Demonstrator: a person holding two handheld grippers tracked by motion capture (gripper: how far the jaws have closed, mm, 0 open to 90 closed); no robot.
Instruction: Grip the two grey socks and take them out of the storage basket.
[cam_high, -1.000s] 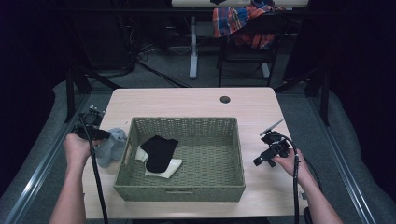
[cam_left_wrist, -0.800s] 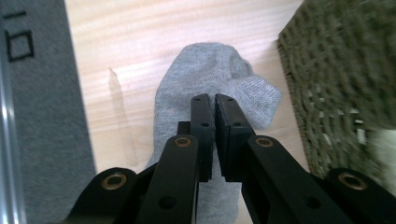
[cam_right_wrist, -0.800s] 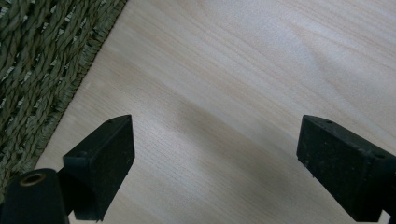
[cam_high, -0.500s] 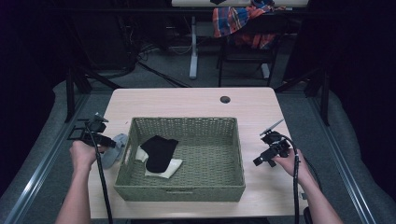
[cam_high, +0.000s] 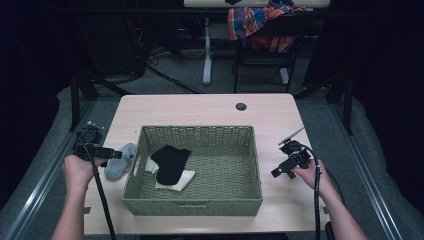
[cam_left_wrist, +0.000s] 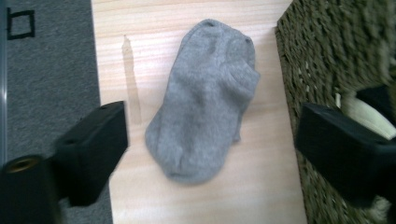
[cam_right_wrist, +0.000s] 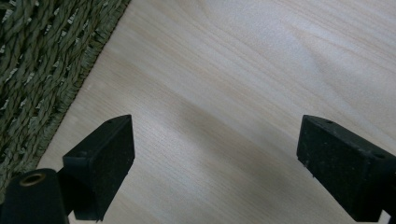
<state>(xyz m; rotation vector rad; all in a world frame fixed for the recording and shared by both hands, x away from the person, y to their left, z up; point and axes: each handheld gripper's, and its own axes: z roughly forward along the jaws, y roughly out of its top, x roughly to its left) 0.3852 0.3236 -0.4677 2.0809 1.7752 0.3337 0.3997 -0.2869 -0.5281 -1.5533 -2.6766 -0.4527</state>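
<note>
Grey sock: flat on the table, just left of the woven basket, apart from both pads. Left tool: jaws just opened wide, holding nothing. Right tool: wide open over bare table. Basket contents: black sock over what seems a cream one.

A dim lab-like recording room: pale wooden table, dark metal stands, grey carpet, floor cables.
</note>
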